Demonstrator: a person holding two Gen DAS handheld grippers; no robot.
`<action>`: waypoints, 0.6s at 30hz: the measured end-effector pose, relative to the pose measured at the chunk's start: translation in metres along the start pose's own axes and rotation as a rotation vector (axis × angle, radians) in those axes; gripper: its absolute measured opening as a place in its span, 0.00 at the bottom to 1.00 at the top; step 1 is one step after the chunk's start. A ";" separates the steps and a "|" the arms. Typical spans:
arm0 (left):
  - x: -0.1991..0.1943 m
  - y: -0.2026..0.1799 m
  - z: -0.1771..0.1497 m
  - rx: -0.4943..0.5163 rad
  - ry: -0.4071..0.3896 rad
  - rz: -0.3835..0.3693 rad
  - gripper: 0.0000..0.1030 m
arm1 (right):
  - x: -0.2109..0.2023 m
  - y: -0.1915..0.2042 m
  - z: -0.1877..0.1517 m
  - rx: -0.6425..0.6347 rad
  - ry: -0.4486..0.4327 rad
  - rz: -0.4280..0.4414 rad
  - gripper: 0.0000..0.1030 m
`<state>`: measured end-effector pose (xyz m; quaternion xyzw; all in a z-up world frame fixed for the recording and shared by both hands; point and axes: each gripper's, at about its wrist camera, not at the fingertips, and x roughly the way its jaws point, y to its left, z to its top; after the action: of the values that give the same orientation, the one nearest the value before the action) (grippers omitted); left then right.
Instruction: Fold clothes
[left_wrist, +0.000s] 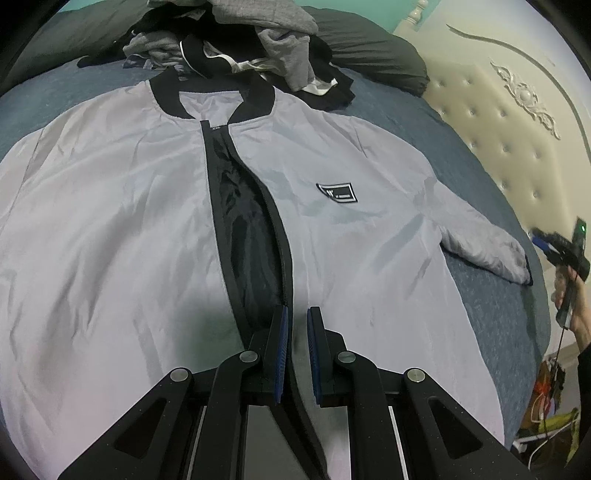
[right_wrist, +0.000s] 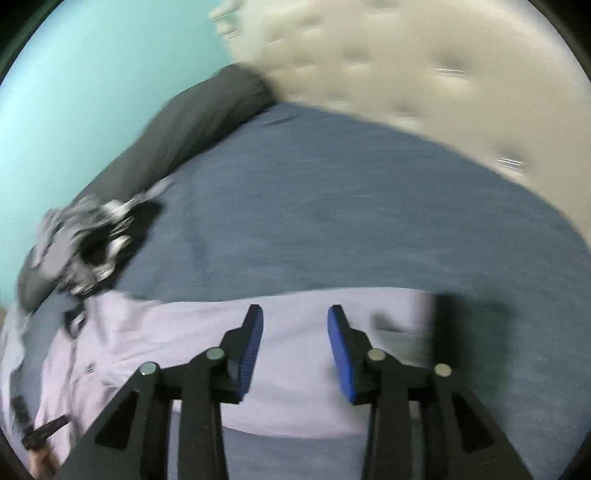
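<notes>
A pale lilac jacket (left_wrist: 110, 221) with a black collar and an open black zipper lies front up, spread flat on the blue bed cover (left_wrist: 491, 306). My left gripper (left_wrist: 297, 321) sits at its lower front. Its blue pads stand a narrow gap apart, and the black zipper edge runs between them. The jacket's right sleeve (left_wrist: 487, 247) stretches out sideways. In the right wrist view, blurred by motion, my right gripper (right_wrist: 295, 314) hovers open above that sleeve (right_wrist: 295, 387), near its black cuff (right_wrist: 447, 321). Nothing is between its pads. A hand holds this gripper (left_wrist: 554, 247) off the bed's right edge.
A heap of grey, black and white clothes (left_wrist: 229, 44) lies beyond the collar, with a dark pillow (left_wrist: 369, 44) behind it. A cream tufted headboard (left_wrist: 498, 122) bounds the bed on the right. Cables and coloured clutter (left_wrist: 550, 398) sit low beside the bed.
</notes>
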<state>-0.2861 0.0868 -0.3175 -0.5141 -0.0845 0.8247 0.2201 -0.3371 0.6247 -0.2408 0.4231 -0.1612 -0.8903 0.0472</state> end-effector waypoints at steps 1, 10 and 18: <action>0.002 0.000 0.002 -0.003 -0.001 -0.004 0.11 | 0.013 0.020 0.001 -0.038 0.021 0.032 0.39; 0.009 0.006 0.016 -0.005 -0.009 -0.033 0.15 | 0.125 0.185 0.003 -0.332 0.176 0.173 0.41; -0.006 0.019 0.023 -0.021 -0.052 -0.051 0.22 | 0.177 0.236 0.017 -0.424 0.225 0.126 0.41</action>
<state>-0.3093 0.0693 -0.3092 -0.4922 -0.1117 0.8311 0.2333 -0.4758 0.3676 -0.2841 0.4892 0.0096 -0.8470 0.2079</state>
